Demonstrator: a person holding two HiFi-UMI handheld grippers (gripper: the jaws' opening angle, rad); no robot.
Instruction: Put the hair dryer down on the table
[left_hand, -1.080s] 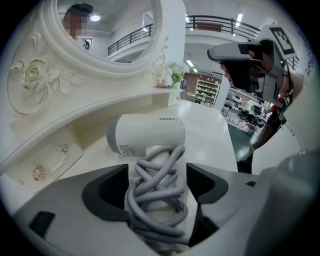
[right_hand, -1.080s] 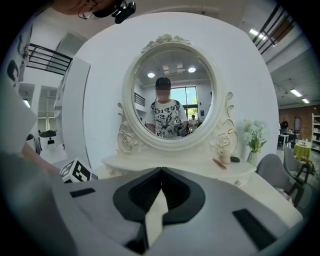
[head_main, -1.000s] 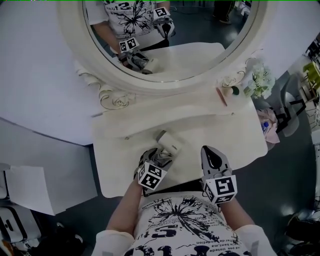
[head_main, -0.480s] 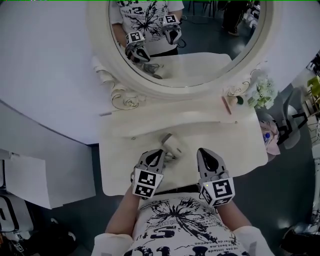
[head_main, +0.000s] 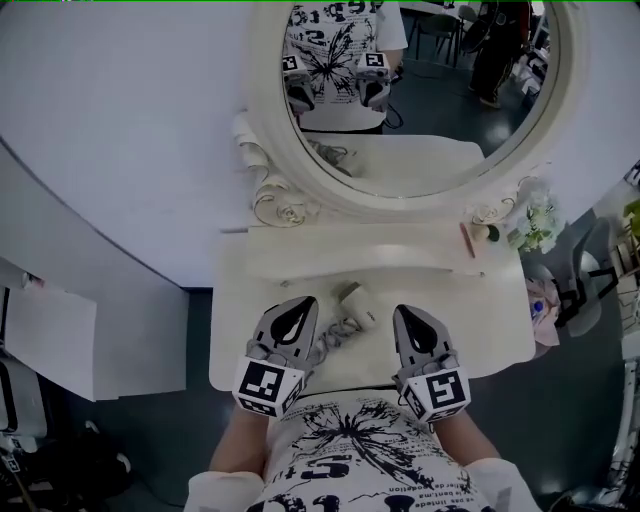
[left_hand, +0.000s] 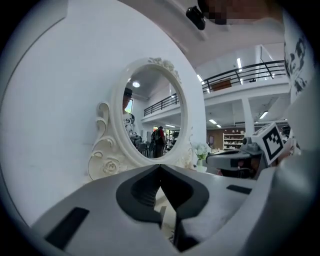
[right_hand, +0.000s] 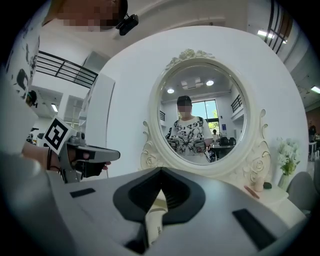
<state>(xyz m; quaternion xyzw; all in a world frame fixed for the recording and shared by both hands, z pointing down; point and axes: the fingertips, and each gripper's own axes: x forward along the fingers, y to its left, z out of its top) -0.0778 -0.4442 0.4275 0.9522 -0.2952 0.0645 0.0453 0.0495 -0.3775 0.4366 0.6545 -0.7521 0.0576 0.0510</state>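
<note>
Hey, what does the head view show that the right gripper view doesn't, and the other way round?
Only the head view: both grippers from above, the left gripper and the right gripper, jaws together, with the hair dryer lying free on the table between them, its cord beside it. Only the right gripper view: the carved crest on top of the mirror and a balcony railing. Both: mirror, flowers, hair dryer, left gripper.
</note>
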